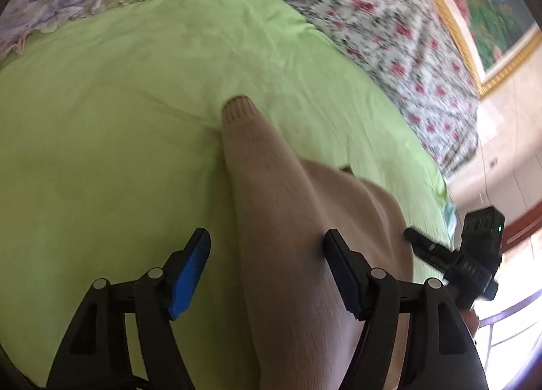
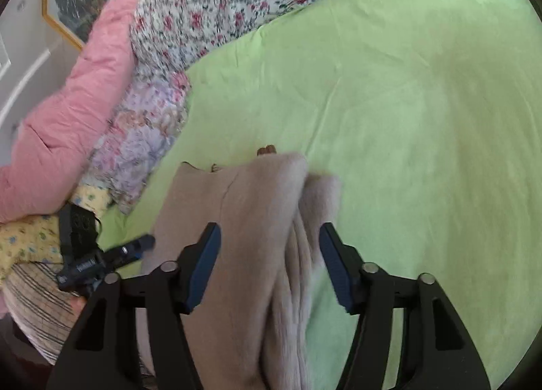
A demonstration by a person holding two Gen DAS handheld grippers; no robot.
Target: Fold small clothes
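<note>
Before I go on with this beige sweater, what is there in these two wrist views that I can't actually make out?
- Left wrist view: the beige sweater runs off the bottom edge; its hem is cut off, and the left gripper covers part.
- Right wrist view: the far sleeve is bunched in folds; its cuff is hidden. The right gripper covers the lower part.
- Both views: motion blur smears the floral quilt.
- The small brown bit at the collar is too small to identify.
</note>
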